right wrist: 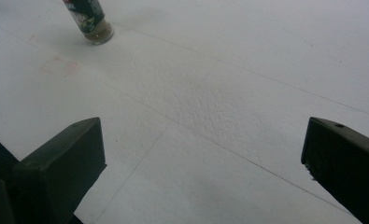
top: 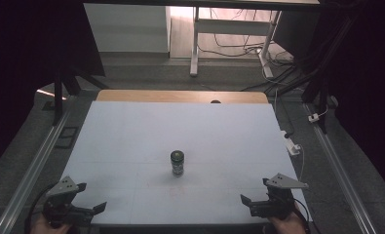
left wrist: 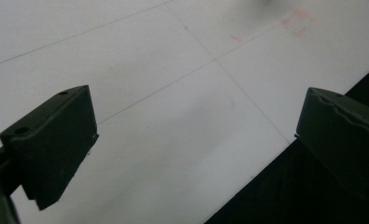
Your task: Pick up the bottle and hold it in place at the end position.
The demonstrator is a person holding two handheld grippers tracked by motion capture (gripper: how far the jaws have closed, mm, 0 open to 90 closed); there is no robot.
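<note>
1. A small jar (top: pixel 178 163) with a dark lid stands upright near the middle of the white desk (top: pixel 131 141), a little toward the near edge and well apart from both grippers.
2. In the right gripper view the jar (right wrist: pixel 91 21) sits at the far left of the picture, its lower part pale and its label dark; its top is cut off by the picture's edge.
3. The left gripper (top: pixel 90 199) is at the near left corner of the desk, held in a hand (top: pixel 43 225) at the bottom edge. Its jaws are spread wide with nothing between them.
4. In the left gripper view, the left gripper (left wrist: pixel 196 135) hangs over bare desk surface crossed by thin lines, close to the desk's near edge.
5. The right gripper (top: pixel 255 191) is at the near right corner, held in a hand (top: pixel 288 225). Its jaws are likewise released and grasp nothing.
6. In the right gripper view, the right gripper (right wrist: pixel 203 156) looks over bare desk toward the jar.
7. Faint red marks (right wrist: pixel 58 66) show on the desk just near of the jar.
8. Beyond the desk's far edge stand a white frame (top: pixel 196 44) and loose cables (top: pixel 239 46) on the floor.
</note>
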